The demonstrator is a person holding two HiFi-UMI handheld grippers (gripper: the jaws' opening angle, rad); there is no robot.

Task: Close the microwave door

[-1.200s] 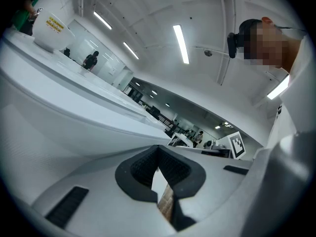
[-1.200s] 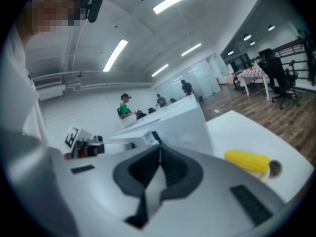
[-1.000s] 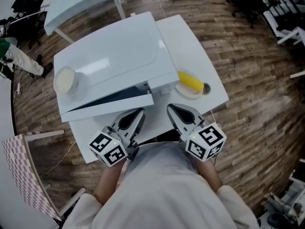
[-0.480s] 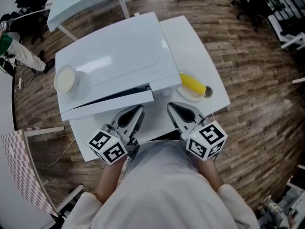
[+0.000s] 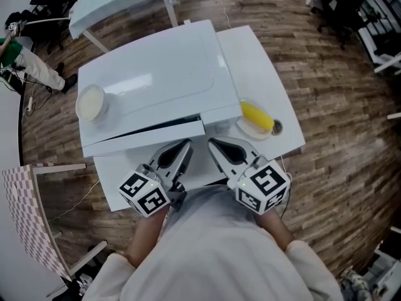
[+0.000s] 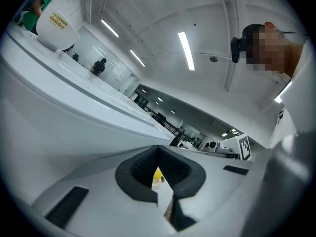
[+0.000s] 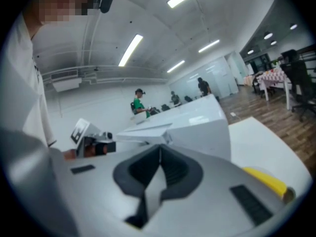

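The microwave door (image 5: 147, 137) stands a little ajar at the front of the microwave (image 5: 156, 74), on the white worktop (image 5: 257, 55). The right tool (image 5: 212, 143) has moved left toward the door (jaws together, empty), beside the left tool (image 5: 186, 144), which is also pressed together on nothing. The closing push probably comes next.

The grey right gripper w/ marker cube (image 5: 213, 145) has swung left; its tip now sits just below the right end of the white, ajar microwave door (image 5: 144, 140). Gap to the grey left gripper (image 5: 185, 147) is narrower vs. 1 s ago.
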